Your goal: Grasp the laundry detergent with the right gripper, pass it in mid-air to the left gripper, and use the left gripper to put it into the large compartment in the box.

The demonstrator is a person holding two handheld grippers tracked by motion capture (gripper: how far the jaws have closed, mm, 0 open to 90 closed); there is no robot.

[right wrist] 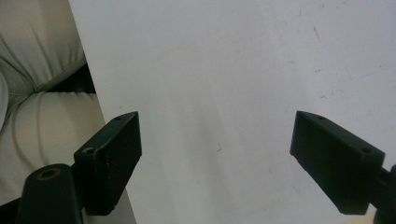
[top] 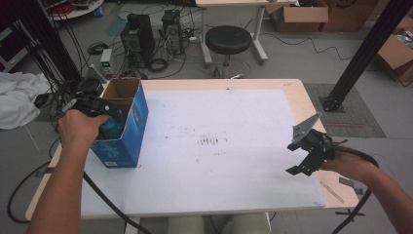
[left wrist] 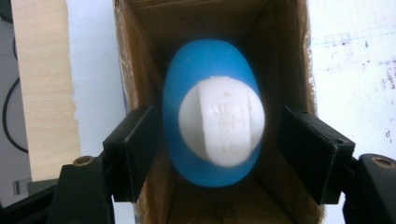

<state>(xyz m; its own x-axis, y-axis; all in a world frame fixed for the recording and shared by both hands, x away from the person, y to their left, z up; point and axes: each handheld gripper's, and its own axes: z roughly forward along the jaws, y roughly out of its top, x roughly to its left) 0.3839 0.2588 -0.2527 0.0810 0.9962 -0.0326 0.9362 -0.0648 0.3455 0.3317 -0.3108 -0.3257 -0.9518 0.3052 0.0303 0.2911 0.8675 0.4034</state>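
Nearest to you, your left gripper [left wrist: 215, 140] hangs over the open blue box [top: 122, 127] at 9 o'clock on the table [top: 219, 195], jaws apart and clear of the blue bottle [left wrist: 210, 121] standing inside. The placing looks done; only withdrawing remains. Your right gripper [right wrist: 215, 158] at 3 o'clock is released and empty.

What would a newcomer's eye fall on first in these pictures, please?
Most likely the blue bottle with a white cap, standing inside the open blue cardboard box at the table's left edge, with the left gripper open around it, pads apart from it. Next, the right gripper, open over the white table at the right.
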